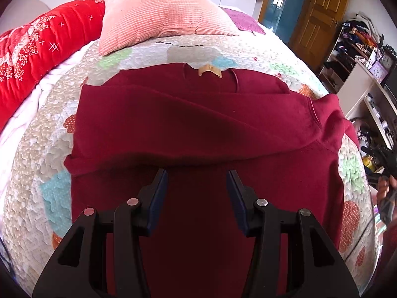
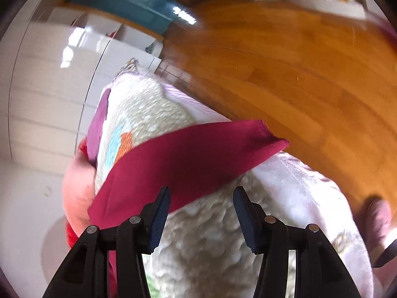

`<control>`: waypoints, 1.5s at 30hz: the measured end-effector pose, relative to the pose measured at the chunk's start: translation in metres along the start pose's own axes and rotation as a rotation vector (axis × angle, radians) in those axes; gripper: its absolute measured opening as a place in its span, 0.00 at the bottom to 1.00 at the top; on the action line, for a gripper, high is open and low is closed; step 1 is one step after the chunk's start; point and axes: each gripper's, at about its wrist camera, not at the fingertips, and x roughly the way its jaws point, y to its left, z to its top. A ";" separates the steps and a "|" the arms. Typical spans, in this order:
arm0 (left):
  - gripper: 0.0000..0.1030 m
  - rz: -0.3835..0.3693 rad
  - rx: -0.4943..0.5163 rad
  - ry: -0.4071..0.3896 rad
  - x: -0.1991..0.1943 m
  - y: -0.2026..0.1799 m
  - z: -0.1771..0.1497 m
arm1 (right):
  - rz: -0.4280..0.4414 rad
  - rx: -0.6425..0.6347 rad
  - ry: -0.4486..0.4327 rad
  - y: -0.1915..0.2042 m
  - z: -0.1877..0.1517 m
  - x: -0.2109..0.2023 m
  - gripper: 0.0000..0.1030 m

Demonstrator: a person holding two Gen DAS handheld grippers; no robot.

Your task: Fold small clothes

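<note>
A dark red sweatshirt [image 1: 198,114] lies flat on the quilted bedspread [image 1: 39,149], with a tan label [image 1: 210,70] at its neck on the far side. One sleeve is folded across its chest. The other sleeve [image 1: 330,114] sticks out to the right. My left gripper [image 1: 197,173] hovers open over the lower body of the sweatshirt, with nothing between its pads. In the blurred right wrist view, that right sleeve [image 2: 186,154] lies across the bed's edge, cuff to the right. My right gripper [image 2: 201,193] stands open just short of it, pads apart from the cloth.
A pink pillow [image 1: 161,12] and a red floral blanket [image 1: 37,49] lie at the bed's far side. Cluttered shelves [image 1: 359,62] and a wooden door [image 1: 320,12] stand to the right. A hand [image 1: 384,188] shows at the right edge. Wooden floor [image 2: 297,62] lies beyond the bed.
</note>
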 end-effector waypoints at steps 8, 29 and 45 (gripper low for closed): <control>0.47 0.026 0.007 0.004 -0.001 -0.009 0.001 | 0.153 0.180 -0.007 -0.021 0.027 0.041 0.23; 0.47 0.023 -0.221 -0.125 -0.046 0.079 0.031 | 0.348 -0.979 0.082 0.312 -0.200 0.003 0.07; 0.47 -0.063 -0.302 -0.061 -0.007 0.101 0.034 | 0.220 -1.081 0.318 0.274 -0.279 0.081 0.50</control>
